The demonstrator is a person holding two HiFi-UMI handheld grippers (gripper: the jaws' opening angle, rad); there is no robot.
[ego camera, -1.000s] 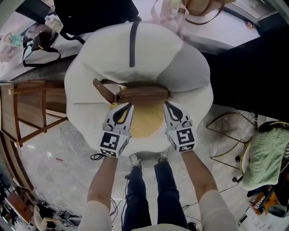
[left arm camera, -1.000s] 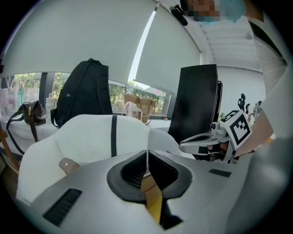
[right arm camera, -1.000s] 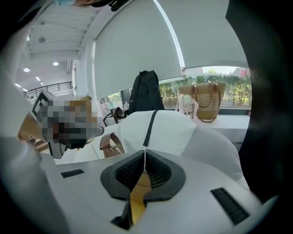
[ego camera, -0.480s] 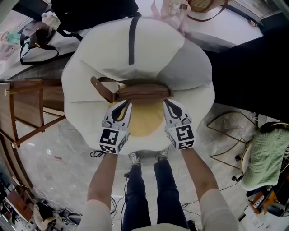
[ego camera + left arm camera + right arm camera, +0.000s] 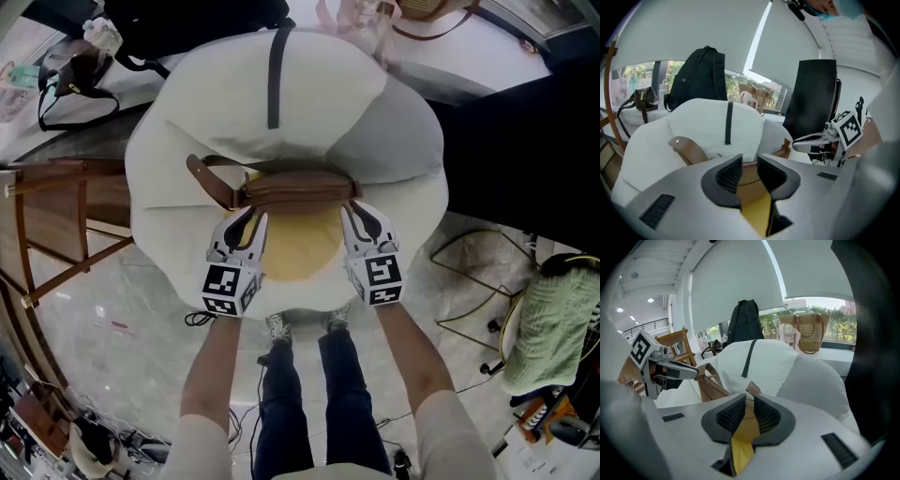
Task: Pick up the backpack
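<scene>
at the backpack's [image 5: 300, 248] nine and three o'clock, the left hand-held gripper [image 5: 253, 218] is just cracking open and the right hand-held gripper [image 5: 353, 212] is sitting closed, risking shoving the brown strap [image 5: 295, 188] aside uncaught.

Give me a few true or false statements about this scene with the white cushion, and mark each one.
The brown leather bag with a yellow front lies on the big white cushion. True.
A black backpack stands behind that cushion. True.
The woven straw tote sits on the floor. False: it stands on the white ledge.
The wooden chair is at the head view's right. False: it is at the left.
The right gripper has its jaws wide open. False: they are shut.
</scene>
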